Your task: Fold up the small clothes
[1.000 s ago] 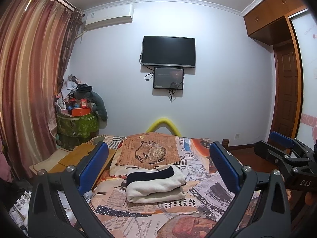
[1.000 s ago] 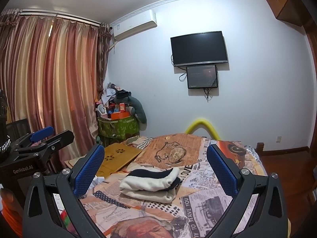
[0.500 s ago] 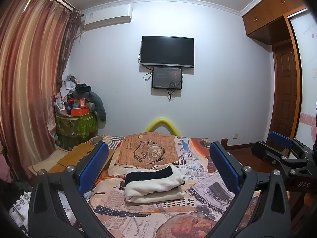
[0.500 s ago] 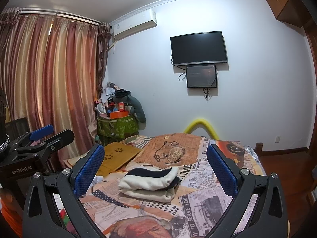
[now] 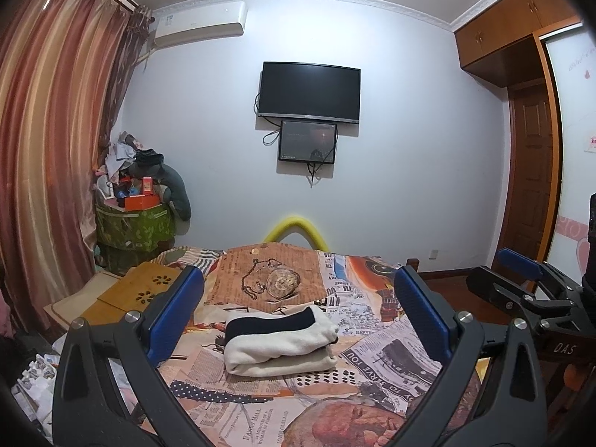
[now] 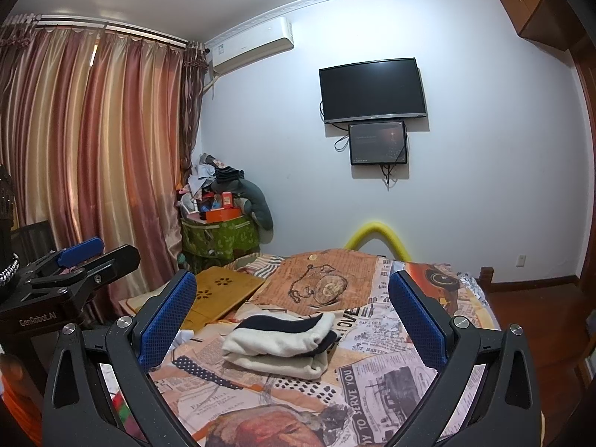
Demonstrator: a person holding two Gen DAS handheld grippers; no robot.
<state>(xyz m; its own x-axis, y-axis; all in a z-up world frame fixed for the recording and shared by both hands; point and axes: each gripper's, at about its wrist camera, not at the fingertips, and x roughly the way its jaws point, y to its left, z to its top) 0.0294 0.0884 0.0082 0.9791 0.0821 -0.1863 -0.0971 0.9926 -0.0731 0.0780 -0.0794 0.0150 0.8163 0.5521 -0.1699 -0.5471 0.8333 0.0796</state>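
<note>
Left wrist view: your left gripper [image 5: 296, 311] and right gripper [image 6: 290, 314] hover with fingers spread apart, holding nothing. A folded cream-and-navy garment [image 5: 279, 341] lies mid-bed [image 5: 391, 365], its long axis running between the side edges. Folding looks finished; next you likely fetch another piece.

Folded garment [image 5: 277, 342]: cream with a dark navy band. Bedspread [image 5: 391, 357]: orange and cream newspaper print, with a brown pocket-watch panel and black dots. Left gripper [image 5: 298, 316] and right gripper [image 6: 292, 320]: black frames, blue textured pads. Curtain [image 6: 93, 156]: red, pink and gold vertical stripes. Storage box [image 5: 134, 229]: green leaf pattern. Tube [image 5: 296, 225]: yellow. Wall [image 5: 409, 149]: plain white.
</note>
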